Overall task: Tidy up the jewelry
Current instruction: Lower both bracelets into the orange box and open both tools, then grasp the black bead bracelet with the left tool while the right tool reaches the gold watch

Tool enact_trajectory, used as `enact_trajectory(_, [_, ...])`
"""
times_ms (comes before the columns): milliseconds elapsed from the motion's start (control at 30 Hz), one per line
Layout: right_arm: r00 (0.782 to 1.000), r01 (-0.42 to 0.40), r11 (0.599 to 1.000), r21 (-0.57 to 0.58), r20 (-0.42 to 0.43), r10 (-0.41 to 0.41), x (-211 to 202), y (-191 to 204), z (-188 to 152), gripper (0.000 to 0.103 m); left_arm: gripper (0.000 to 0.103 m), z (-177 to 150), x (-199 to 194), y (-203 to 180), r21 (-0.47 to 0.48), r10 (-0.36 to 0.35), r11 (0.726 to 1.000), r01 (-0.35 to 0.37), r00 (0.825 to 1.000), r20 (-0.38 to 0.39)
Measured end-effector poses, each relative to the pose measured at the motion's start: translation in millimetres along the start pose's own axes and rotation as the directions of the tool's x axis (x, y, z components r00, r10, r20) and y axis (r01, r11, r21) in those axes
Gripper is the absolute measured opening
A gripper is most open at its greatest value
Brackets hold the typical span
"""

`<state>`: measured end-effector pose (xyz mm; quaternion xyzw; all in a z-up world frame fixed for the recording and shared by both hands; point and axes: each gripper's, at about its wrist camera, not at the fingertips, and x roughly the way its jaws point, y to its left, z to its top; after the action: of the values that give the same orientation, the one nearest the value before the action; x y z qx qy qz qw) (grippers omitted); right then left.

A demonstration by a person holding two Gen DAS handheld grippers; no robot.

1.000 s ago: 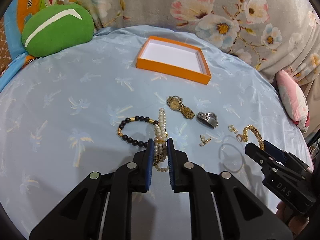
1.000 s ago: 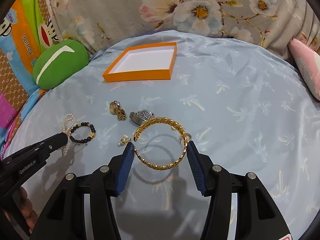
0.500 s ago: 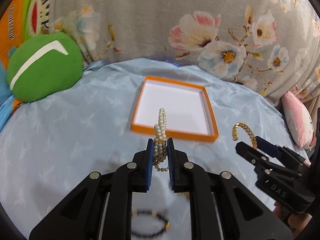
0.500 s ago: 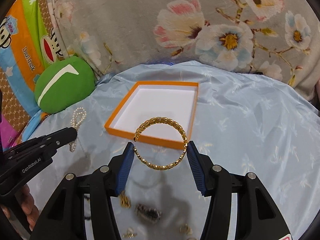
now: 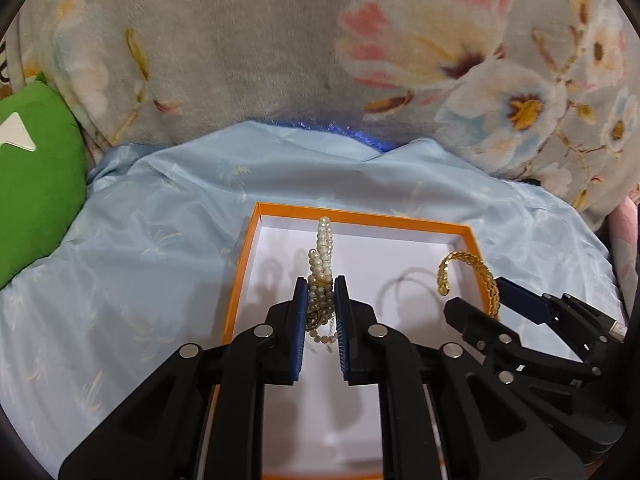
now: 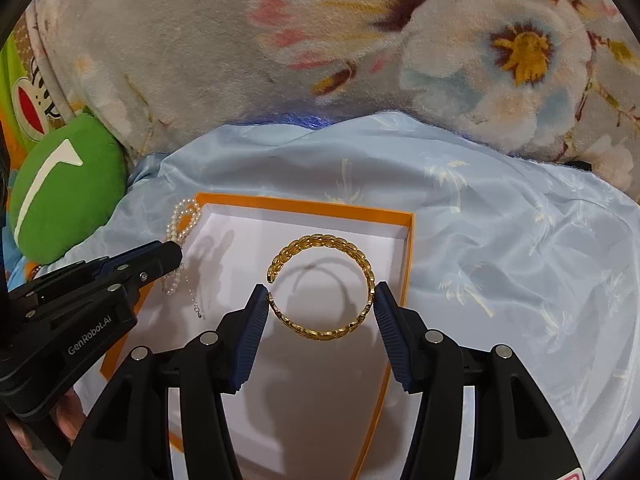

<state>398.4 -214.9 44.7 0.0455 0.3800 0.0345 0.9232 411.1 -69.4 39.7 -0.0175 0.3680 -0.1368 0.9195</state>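
Note:
My left gripper (image 5: 321, 292) is shut on a white pearl bracelet (image 5: 323, 256) and holds it above the orange box (image 5: 242, 268) with a white inside. My right gripper (image 6: 320, 300) is shut on a gold chain bangle (image 6: 324, 246) and holds it flat above the same box (image 6: 403, 276). In the left wrist view the bangle (image 5: 476, 268) and right gripper (image 5: 496, 304) sit over the box's right side. In the right wrist view the pearl bracelet (image 6: 182, 224) hangs from the left gripper (image 6: 168, 256) at the box's left edge.
The box lies on a light blue sheet (image 5: 140, 240). A grey floral blanket (image 5: 280, 60) rises behind it. A green cushion (image 5: 36, 168) lies at the left, also in the right wrist view (image 6: 68, 188). A pink pillow (image 5: 624, 248) is at the right edge.
Both grippers moved forward from the jewelry spread to over the orange box, carrying the pearl bracelet and the gold bangle. The other jewelry has dropped out of view.

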Motion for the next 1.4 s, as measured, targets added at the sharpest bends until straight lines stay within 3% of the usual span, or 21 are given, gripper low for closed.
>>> enact_trajectory(167, [0.999,0.012,1.000,-0.012,-0.052,-0.013,27.4,-5.6,8.1,0.053,0.013,3.9,32.8,1.2,0.026,0.025,0.999,-0.024,0.999,-0.037])
enact_trajectory(433, [0.996,0.033,0.997,-0.072,-0.079,-0.039,42.2,2.7,11.0,0.054,0.014,6.6,50.7,-1.6,0.034,0.025,0.999,-0.023,0.997,-0.068])
enact_trajectory(500, [0.996,0.037,0.997,-0.072,-0.076,-0.042,42.2,3.7,9.3,0.054,0.023,8.0,50.4,-1.1,0.035,0.033,0.999,-0.031,0.997,-0.070])
enact_trajectory(567, [0.999,0.024,0.998,-0.054,-0.047,-0.026,31.9,1.4,9.1,0.054,0.046,9.0,43.0,2.5,0.034,0.058,0.998,-0.057,0.997,-0.044])
enact_trajectory(767, [0.999,-0.025,1.000,-0.018,0.022,0.025,-27.9,-8.0,6.2,0.054,0.051,11.8,-7.7,23.0,-0.019,0.019,1.000,-0.019,1.000,0.006])
enact_trajectory(1000, [0.997,-0.003,0.997,-0.081,0.074,0.009,-112.7,5.1,-49.8,0.054,0.051,-24.2,-90.5,39.2,-0.014,0.095,0.995,-0.095,0.994,0.062])
enact_trajectory(1233, [0.998,-0.055,0.990,-0.128,0.013,0.058,-157.0,30.7,-121.9,0.052,0.051,-86.4,-138.1,54.4,-0.054,0.078,0.995,-0.078,0.997,0.002])
enact_trajectory(1400, [0.992,-0.126,0.982,-0.143,-0.041,0.122,-163.9,60.1,-157.9,0.028,0.051,-137.4,-156.2,56.4,-0.083,0.072,0.994,-0.076,0.996,-0.048])
